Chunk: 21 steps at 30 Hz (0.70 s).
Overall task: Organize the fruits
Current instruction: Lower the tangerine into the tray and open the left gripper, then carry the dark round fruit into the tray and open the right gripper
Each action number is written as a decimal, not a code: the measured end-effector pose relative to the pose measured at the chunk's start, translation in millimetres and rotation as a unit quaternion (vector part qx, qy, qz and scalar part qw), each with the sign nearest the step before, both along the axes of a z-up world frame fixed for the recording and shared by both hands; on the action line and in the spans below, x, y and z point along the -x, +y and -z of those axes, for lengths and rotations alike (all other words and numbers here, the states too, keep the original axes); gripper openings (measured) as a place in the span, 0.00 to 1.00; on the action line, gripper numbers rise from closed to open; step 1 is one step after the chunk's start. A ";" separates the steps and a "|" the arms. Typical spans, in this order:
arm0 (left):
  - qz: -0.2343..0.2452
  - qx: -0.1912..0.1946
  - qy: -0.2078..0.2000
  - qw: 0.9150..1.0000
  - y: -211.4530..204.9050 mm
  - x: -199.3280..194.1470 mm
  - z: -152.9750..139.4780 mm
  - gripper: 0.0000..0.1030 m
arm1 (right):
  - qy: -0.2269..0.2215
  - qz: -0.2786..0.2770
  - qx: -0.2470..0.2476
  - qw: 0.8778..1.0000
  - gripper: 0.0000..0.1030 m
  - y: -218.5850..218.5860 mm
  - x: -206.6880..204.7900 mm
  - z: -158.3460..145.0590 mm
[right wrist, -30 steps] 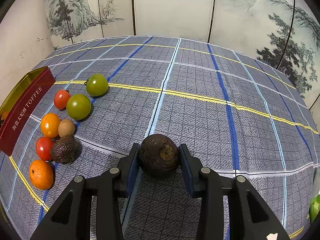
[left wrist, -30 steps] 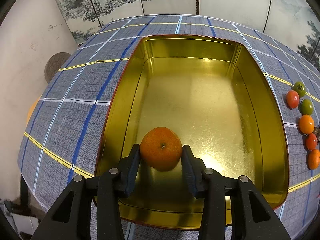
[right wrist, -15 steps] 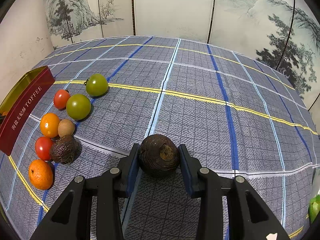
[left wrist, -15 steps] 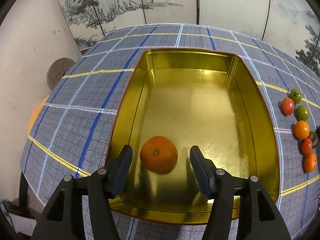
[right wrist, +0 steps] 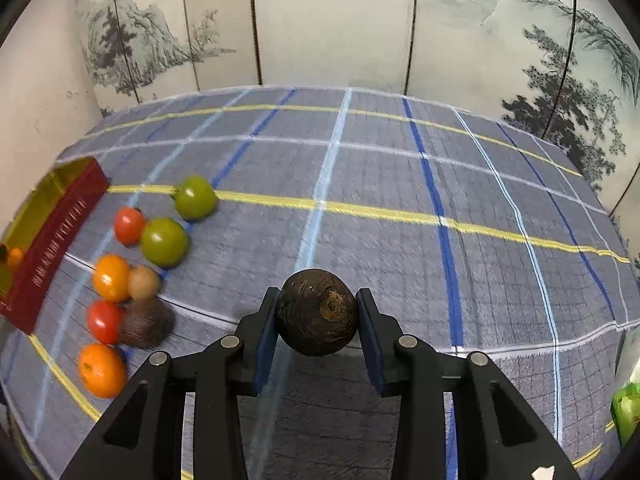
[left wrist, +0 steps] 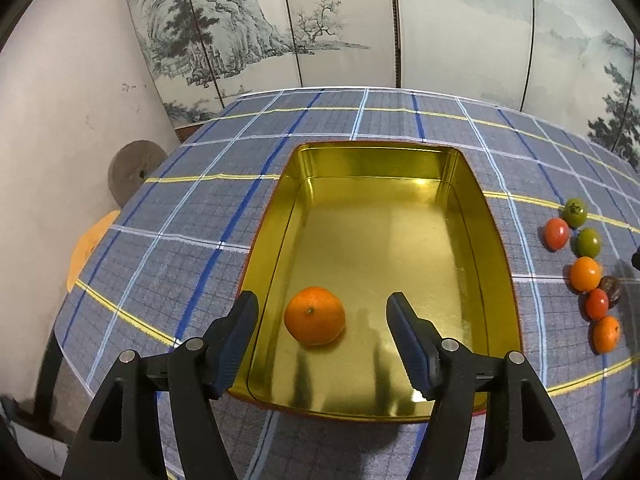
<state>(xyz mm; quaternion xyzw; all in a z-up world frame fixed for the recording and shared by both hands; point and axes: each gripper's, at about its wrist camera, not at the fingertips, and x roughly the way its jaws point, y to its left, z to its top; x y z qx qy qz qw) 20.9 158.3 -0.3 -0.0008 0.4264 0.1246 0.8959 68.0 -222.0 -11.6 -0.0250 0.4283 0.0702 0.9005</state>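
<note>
Clamping down hard, the right gripper (right wrist: 317,312) has its two pads pressed on either side of a dark, wrinkled round fruit (right wrist: 317,311), which sits right between the fingertips above the checked cloth (right wrist: 400,208). Out to the left of those fingers the loose fruit lies bunched together: two green tomatoes (right wrist: 164,241), red tomatoes (right wrist: 129,225), an orange one (right wrist: 110,277), a small tan fruit (right wrist: 143,282), a second dark fruit (right wrist: 146,323) and a mandarin (right wrist: 101,370) nearest the camera. Further left still, the red wall of the tin (right wrist: 56,240) edges into view, blurred.

Over on the other side, the left gripper (left wrist: 322,310) has just been opening; its jaws stand wide apart, clear of everything. Between them, nearer the left finger but touching neither, an orange (left wrist: 315,315) rests on the gold floor of the tin (left wrist: 400,160), at its near end. Off beyond the right finger, past the tin's wall, the same row of loose fruit lies on the cloth (left wrist: 180,240).
</note>
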 end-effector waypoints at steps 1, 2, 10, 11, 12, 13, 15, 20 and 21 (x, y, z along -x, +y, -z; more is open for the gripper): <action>-0.002 0.007 0.000 1.000 1.2 1.4 -0.5 0.65 | -0.004 -0.005 -0.004 1.000 0.33 4.5 0.7 -5.1; -0.003 0.012 0.000 1.000 2.2 2.9 -0.9 0.65 | -0.008 -0.011 -0.005 1.000 0.33 8.9 1.2 -9.5; -0.037 0.037 -0.007 0.999 25.3 19.2 -7.8 0.65 | -0.027 -0.105 -0.037 0.993 0.33 83.1 7.8 -43.8; -0.042 0.039 -0.005 0.998 28.5 20.4 -7.6 0.65 | -0.028 -0.118 -0.040 0.992 0.33 93.8 9.4 -46.8; -0.046 0.042 -0.005 0.998 32.2 22.1 -7.8 0.65 | -0.028 -0.132 -0.045 0.990 0.33 105.8 10.9 -49.9; -0.050 0.046 -0.006 0.998 36.3 24.5 -8.0 0.65 | -0.028 -0.149 -0.052 0.987 0.33 120.6 12.3 -53.4; -0.058 0.047 -0.008 0.997 42.4 29.6 -8.4 0.65 | -0.025 -0.180 -0.062 0.981 0.33 146.9 14.3 -57.7; -0.075 0.053 -0.013 0.996 57.3 42.7 -9.3 0.65 | -0.020 -0.240 -0.069 0.968 0.33 203.3 18.6 -59.0; -0.077 0.053 -0.012 0.996 58.9 43.6 -9.6 0.65 | -0.018 -0.250 -0.069 0.966 0.33 213.0 19.6 -58.0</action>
